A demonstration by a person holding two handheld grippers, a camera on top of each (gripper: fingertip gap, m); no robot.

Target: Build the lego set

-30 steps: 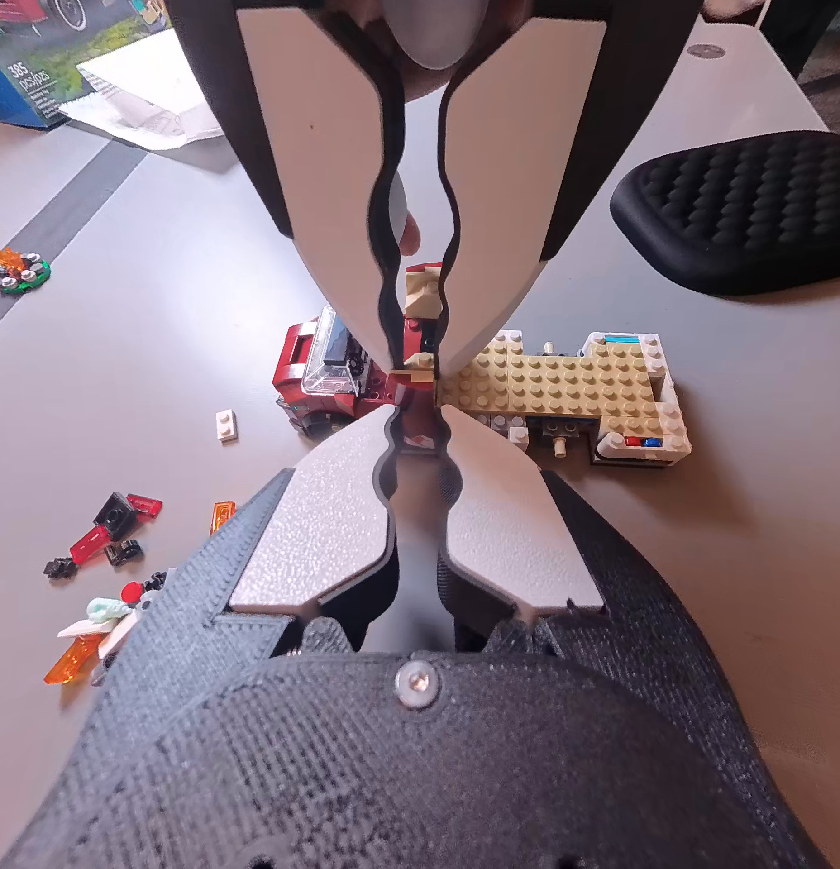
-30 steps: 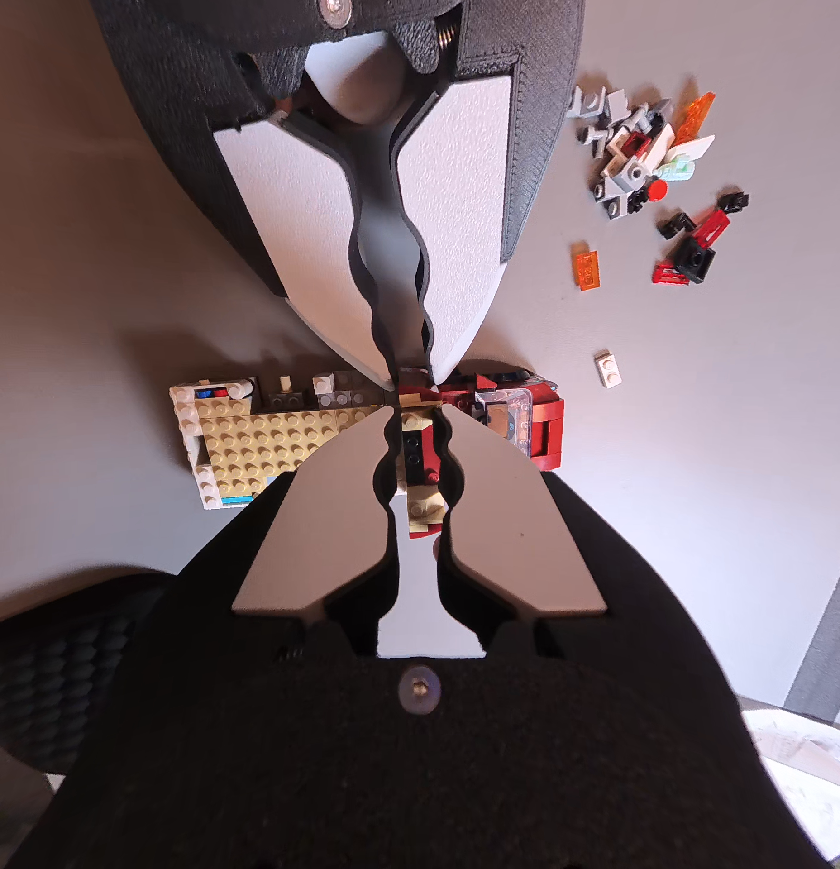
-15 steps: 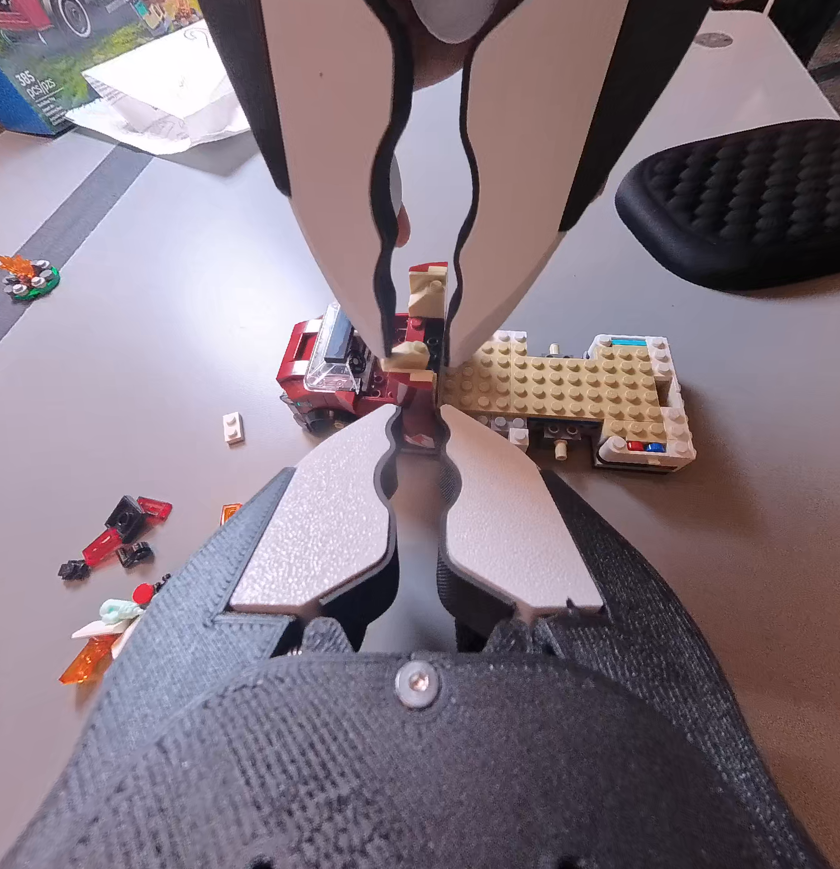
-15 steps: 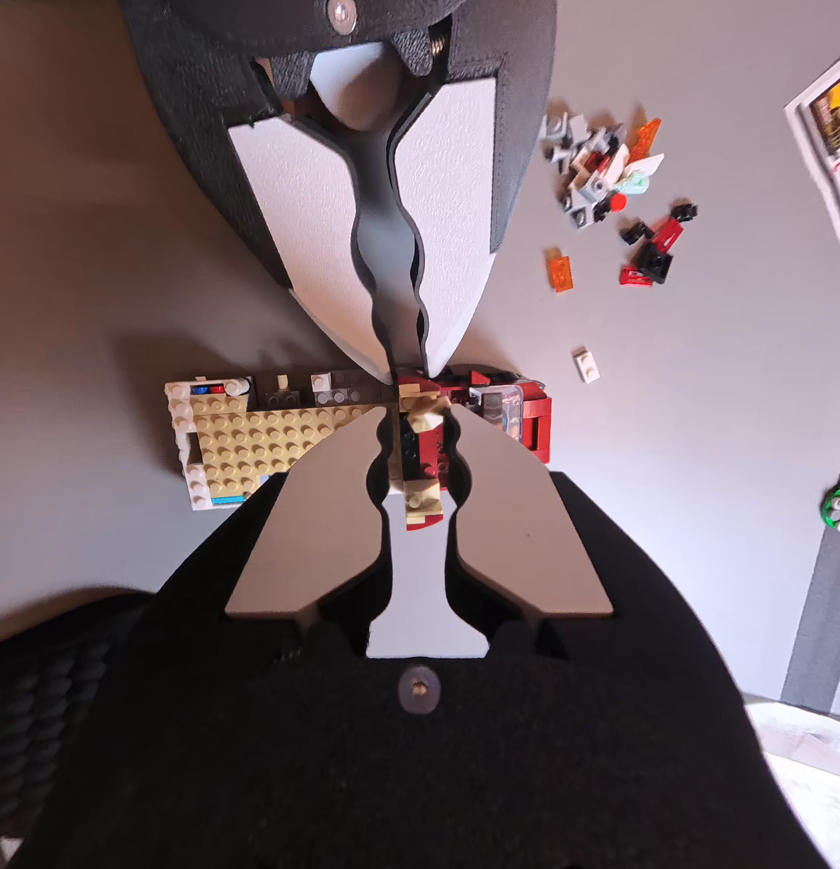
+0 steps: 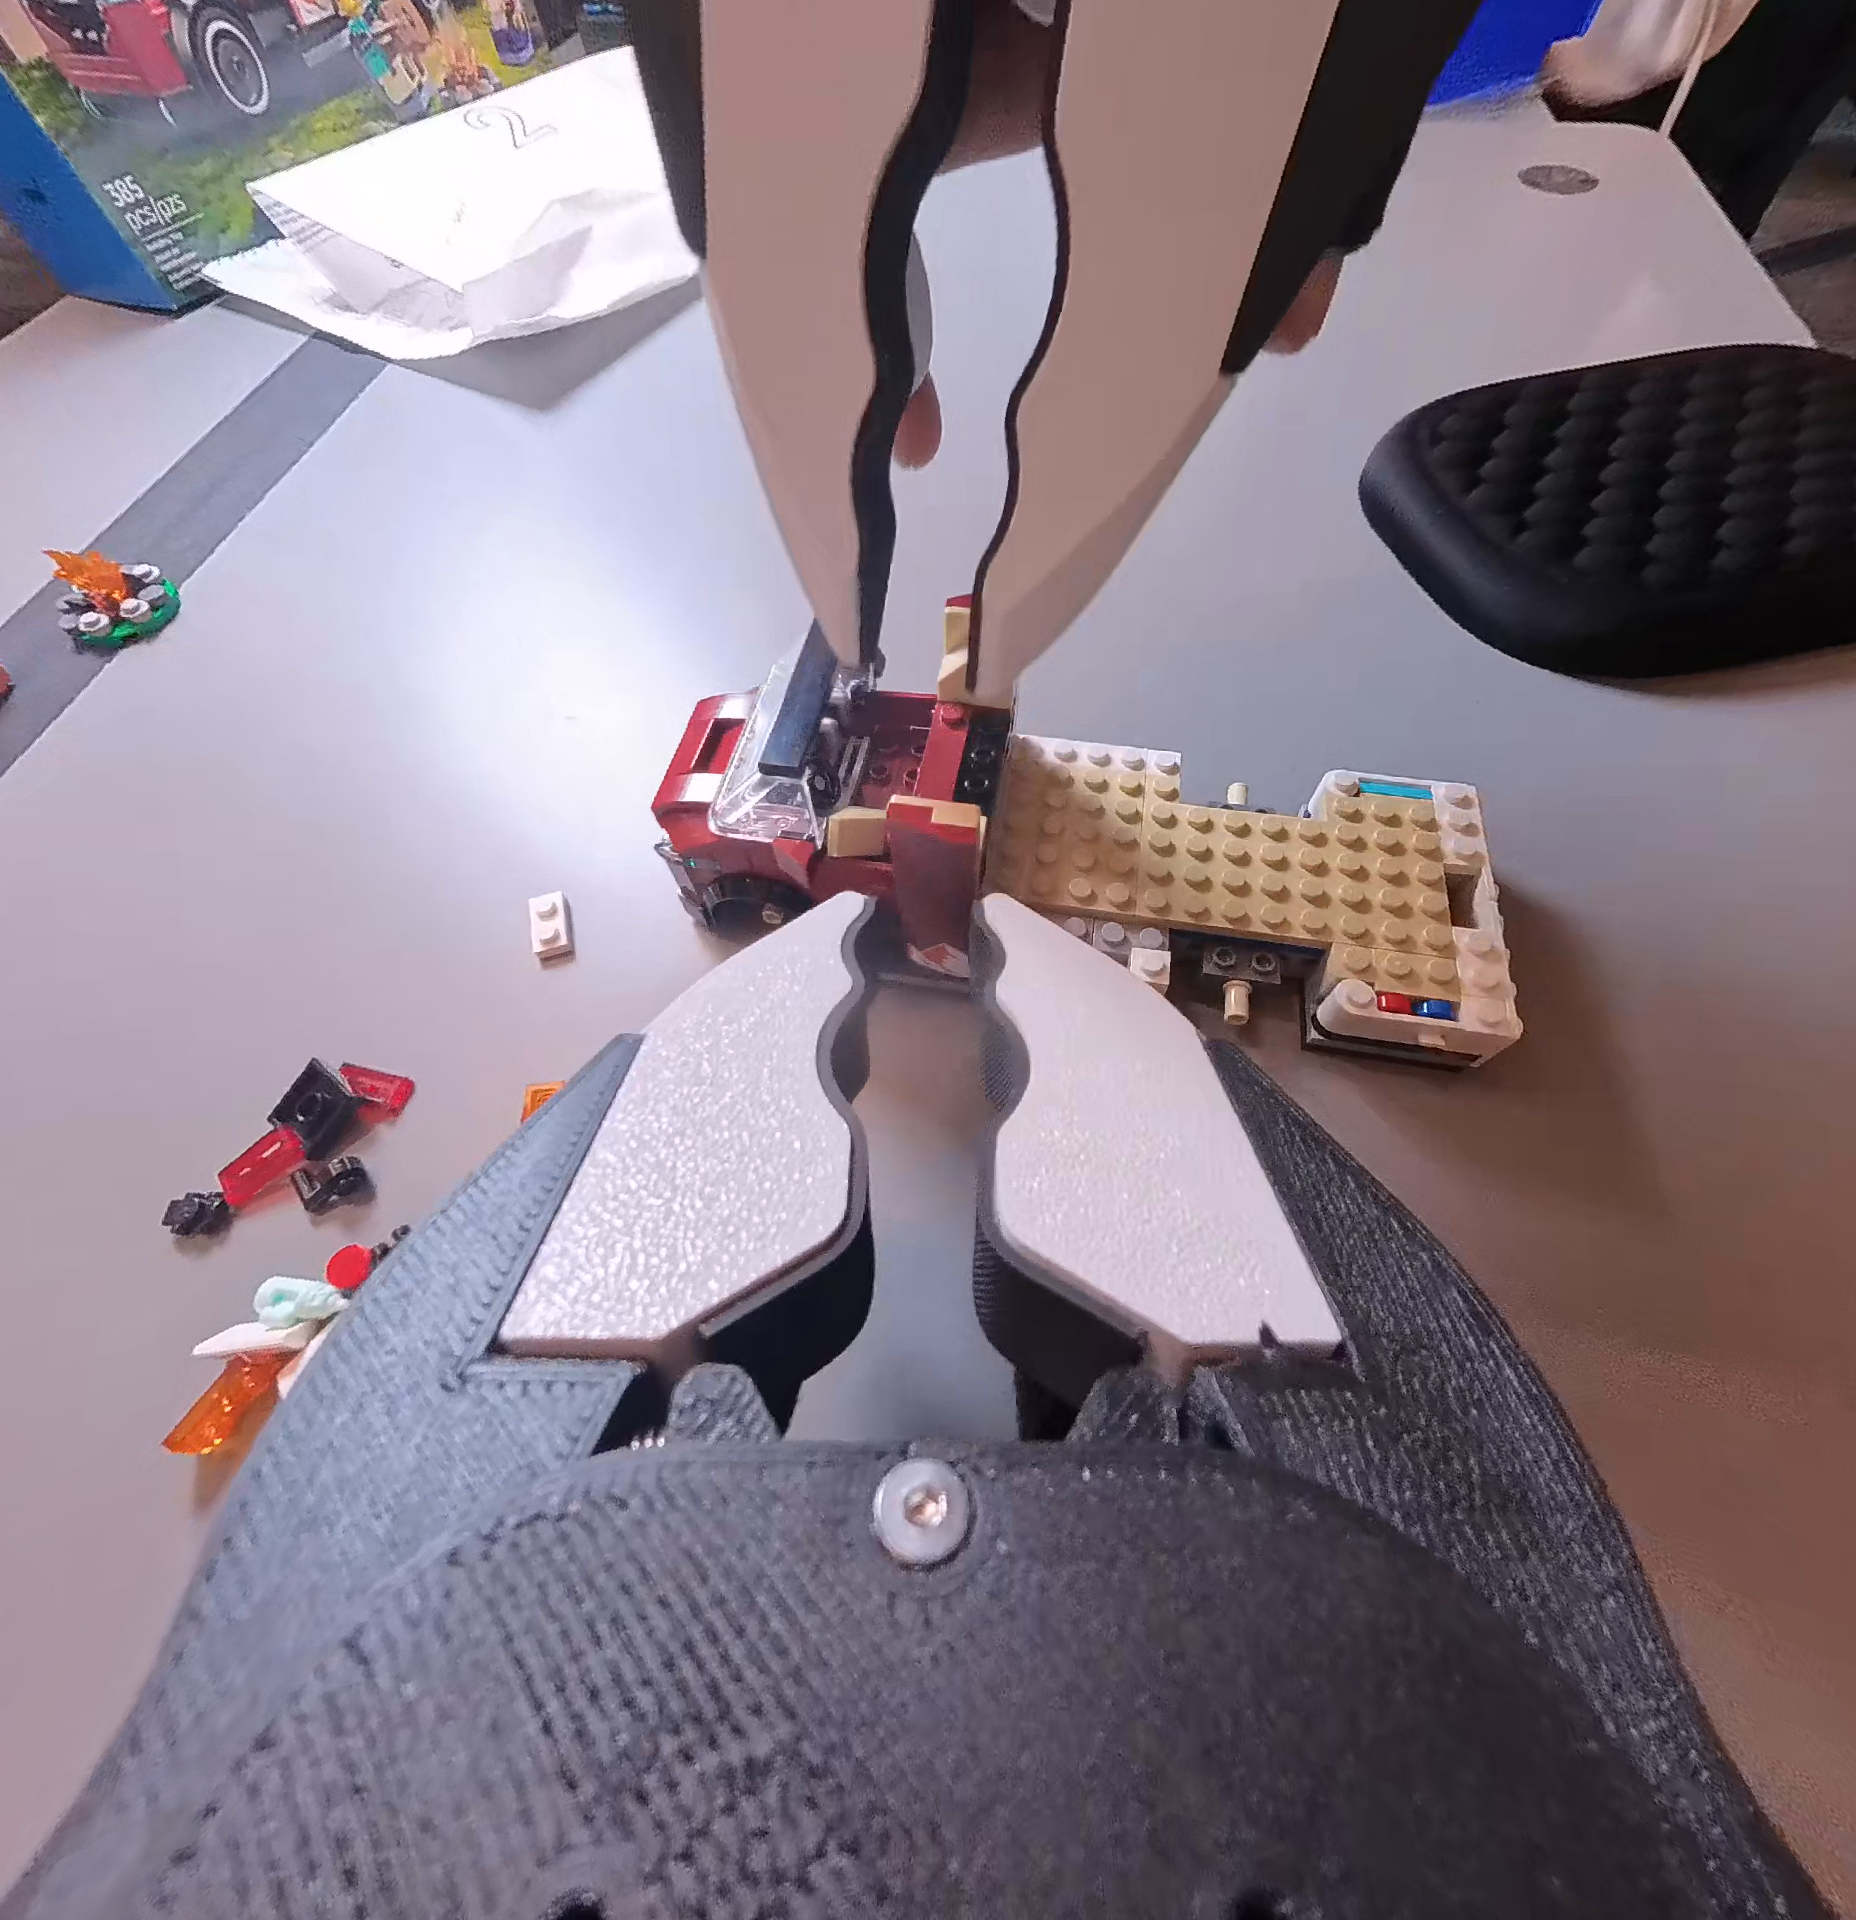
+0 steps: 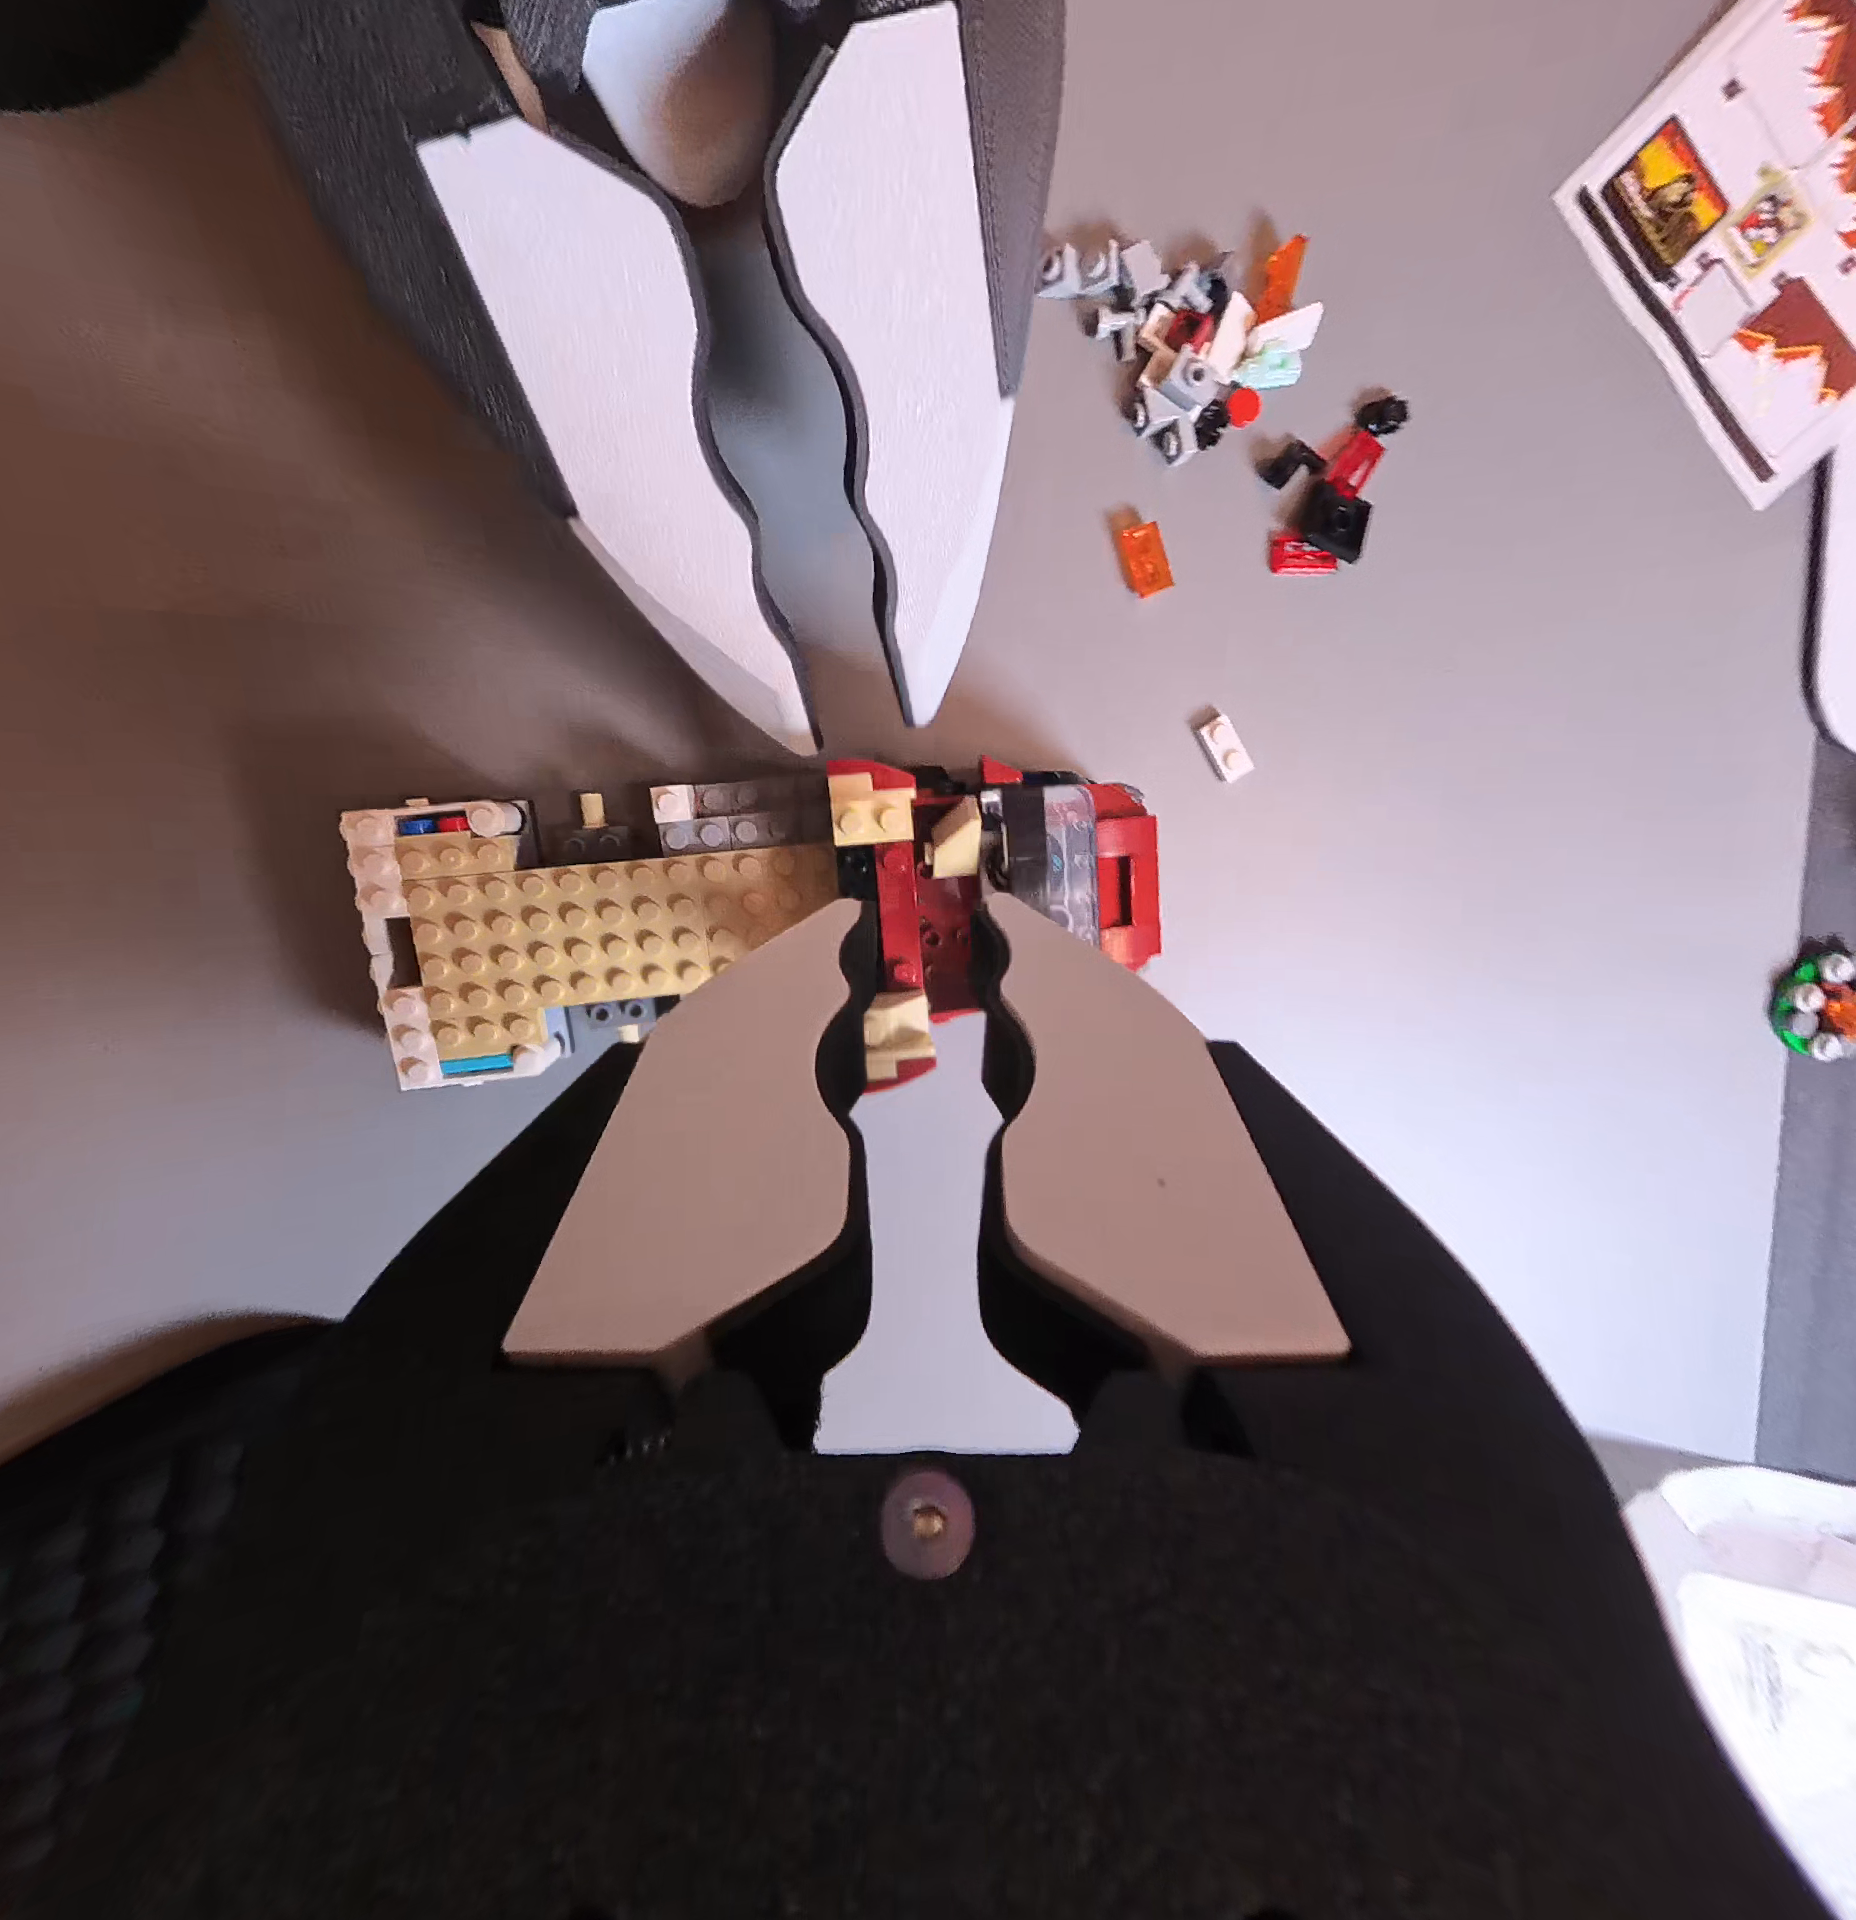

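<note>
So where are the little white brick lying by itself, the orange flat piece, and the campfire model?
white brick (image 5: 550, 924), left wrist view, its studded top.
orange flat piece (image 6: 1144, 550), right wrist view, its middle.
campfire model (image 5: 113, 600), left wrist view, its round base.

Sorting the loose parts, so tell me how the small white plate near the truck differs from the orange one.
Colour: the white plate is opaque, while the orange plate is see-through.
Place: the white plate lies alone, close to the red truck cab. The orange plate lies farther from the cab, nearer the pile of loose pieces.
Shared: both are small, flat, oblong pieces lying loose on the grey table.
</note>
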